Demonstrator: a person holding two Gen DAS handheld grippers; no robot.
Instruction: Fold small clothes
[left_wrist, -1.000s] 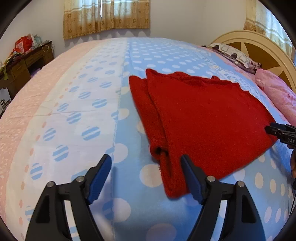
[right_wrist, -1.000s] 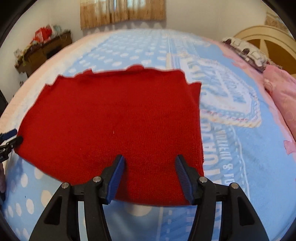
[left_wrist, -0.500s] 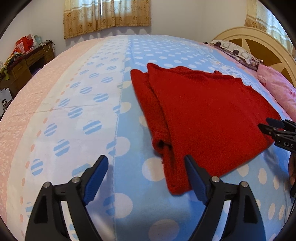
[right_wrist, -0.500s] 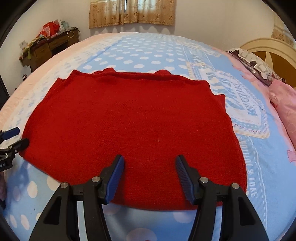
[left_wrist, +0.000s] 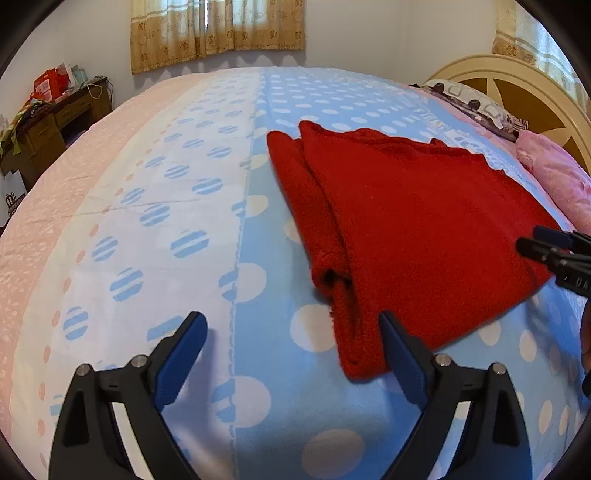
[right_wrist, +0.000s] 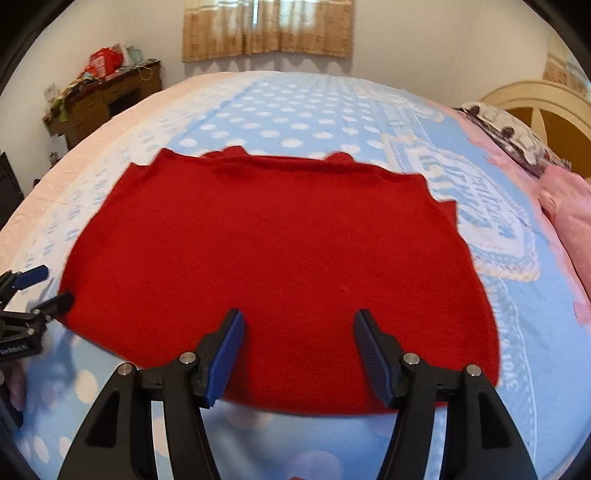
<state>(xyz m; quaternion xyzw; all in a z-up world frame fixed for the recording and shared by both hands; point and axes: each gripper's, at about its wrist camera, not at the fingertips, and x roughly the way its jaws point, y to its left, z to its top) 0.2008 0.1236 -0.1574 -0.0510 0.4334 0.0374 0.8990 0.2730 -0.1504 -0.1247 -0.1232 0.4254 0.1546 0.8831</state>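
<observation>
Left wrist view is showing the red knitted garment lying flat on the polka-dot bedspread, folded, with a doubled fold edge along its left side. That edge is running from the near corner just ahead of the left gripper away toward the curtained window, so the long axis is lying roughly front to back in this view. The left gripper's jaws have just been opening and are standing wide, with bare bedspread and only the garment's near corner between them, nothing gripped. From the right wrist view the garment is spreading broadly left to right, and the right gripper is hanging over its near hem, jaws parted and widening slightly, clamping nothing.
</observation>
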